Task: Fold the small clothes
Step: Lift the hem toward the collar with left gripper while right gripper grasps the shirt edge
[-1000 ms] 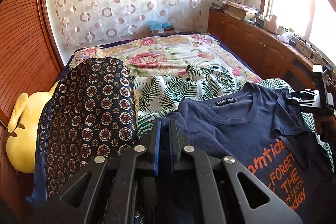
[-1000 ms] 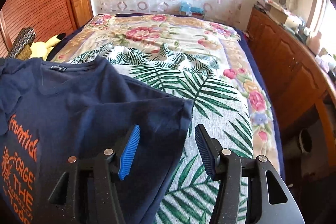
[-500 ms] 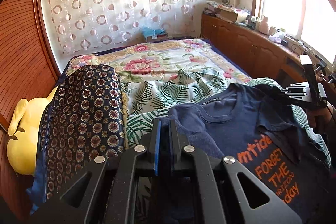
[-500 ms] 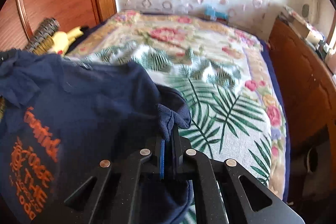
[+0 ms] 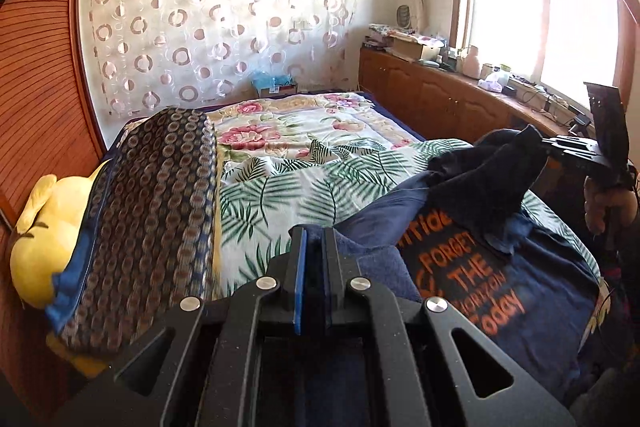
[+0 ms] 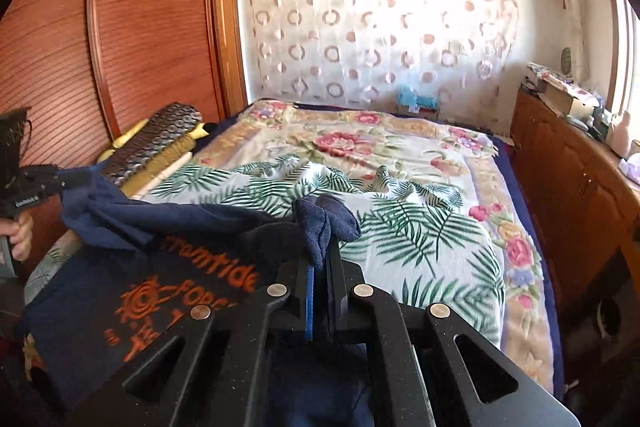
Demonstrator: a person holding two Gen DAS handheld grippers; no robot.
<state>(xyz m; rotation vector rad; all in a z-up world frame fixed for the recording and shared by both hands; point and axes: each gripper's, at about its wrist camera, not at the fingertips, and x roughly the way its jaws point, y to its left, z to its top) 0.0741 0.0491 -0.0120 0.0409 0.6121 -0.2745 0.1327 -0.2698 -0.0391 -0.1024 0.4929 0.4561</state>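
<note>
while both grippers pinch the dark navy cotton t-shirt with orange print (image 5: 472, 267), it hangs lifted over the near edge of the bed (image 6: 460, 163), and its lower part seems to rest on the palm-leaf sheet (image 5: 288, 187). the left gripper (image 5: 315, 251) is clenched on one shoulder or sleeve part of the cloth, and the right gripper (image 6: 320, 263) is clenched on a bunched sleeve at the other side. to do this step well, i think both hands should rise at equal height and pull gently apart, so the shirt becomes flat and straight before it is laid down for folding. the bunched cloth in the right grip may give a crooked fold. along the left edge of the bed lie a patterned dark blue cushion (image 5: 148, 227) and a yellow plush toy (image 5: 40, 251); they stand near, so the shirt should go down on the free leaf sheet beside them.
</note>
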